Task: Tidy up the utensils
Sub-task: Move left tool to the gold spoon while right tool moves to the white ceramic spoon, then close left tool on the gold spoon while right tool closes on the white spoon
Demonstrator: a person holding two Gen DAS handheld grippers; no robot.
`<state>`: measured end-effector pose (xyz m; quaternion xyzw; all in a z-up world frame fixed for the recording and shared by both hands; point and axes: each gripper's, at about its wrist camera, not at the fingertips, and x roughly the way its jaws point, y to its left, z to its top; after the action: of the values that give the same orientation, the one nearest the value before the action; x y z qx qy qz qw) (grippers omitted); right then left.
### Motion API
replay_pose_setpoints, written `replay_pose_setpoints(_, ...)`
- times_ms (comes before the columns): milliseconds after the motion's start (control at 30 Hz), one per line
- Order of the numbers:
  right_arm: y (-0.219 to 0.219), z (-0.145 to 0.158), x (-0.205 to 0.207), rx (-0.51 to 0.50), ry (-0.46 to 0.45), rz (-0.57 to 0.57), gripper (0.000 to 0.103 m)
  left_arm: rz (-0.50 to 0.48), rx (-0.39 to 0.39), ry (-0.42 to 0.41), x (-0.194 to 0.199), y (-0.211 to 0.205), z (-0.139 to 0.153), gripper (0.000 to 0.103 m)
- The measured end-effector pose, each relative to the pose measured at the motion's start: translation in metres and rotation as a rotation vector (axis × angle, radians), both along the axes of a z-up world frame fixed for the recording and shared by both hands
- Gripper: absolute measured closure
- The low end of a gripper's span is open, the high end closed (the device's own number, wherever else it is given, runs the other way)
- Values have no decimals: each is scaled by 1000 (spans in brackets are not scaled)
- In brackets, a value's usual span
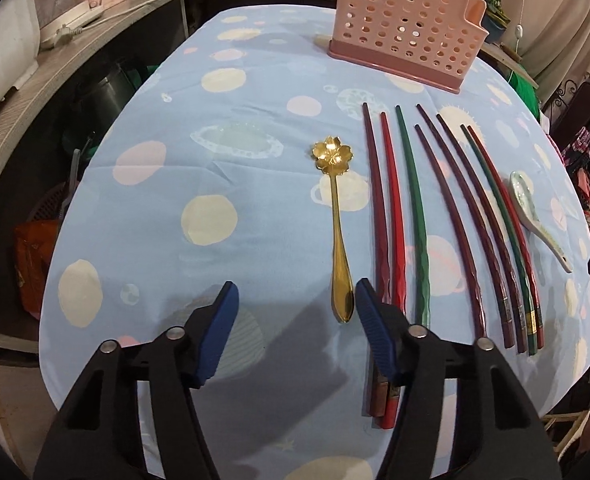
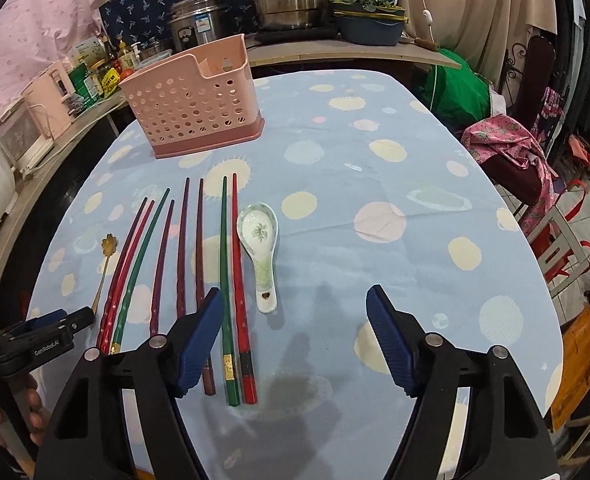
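Nothing yet sorted: chopsticks (image 2: 183,264), gold spoon (image 1: 337,216) and ceramic spoon (image 2: 259,248) lie on the counter (image 2: 375,184) before the empty pink holder (image 2: 193,108) (both grippers' fingers (image 1: 219,316) apart, gripping nothing).

You have the utensil holder (image 1: 407,28) standing at the far side of the table (image 1: 143,216). Nearer you, the chopsticks (image 1: 419,216) lie side by side in a row, the metal spoon (image 1: 337,224) just left of them and the ceramic spoon (image 2: 259,248) just right.
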<state>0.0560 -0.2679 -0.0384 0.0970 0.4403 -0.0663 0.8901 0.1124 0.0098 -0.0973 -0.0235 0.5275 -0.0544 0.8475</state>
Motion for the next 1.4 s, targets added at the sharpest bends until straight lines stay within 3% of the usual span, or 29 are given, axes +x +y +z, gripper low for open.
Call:
replay_pose_setpoints(233, -2, -10, 18, 33, 15, 11, 47, -9, -2, -4, 5, -3, 0, 61)
replay_pose_setpoints(567, -5, -35, 37, 131, 64, 31, 76, -34, -21, 6, 6, -7, 1, 86)
replay_pose_setpoints(700, -4, -44, 39, 148, 84, 42, 84, -33, -29, 9, 7, -6, 1, 89)
replay_pose_setpoints(1067, -1, -52, 37, 155, 92, 49, 87, -43, -52, 15, 6, -7, 1, 91)
replay_pose_setpoints(1400, -9, -35, 38, 200, 51, 41, 82, -38, -73, 22, 8, -5, 0, 91)
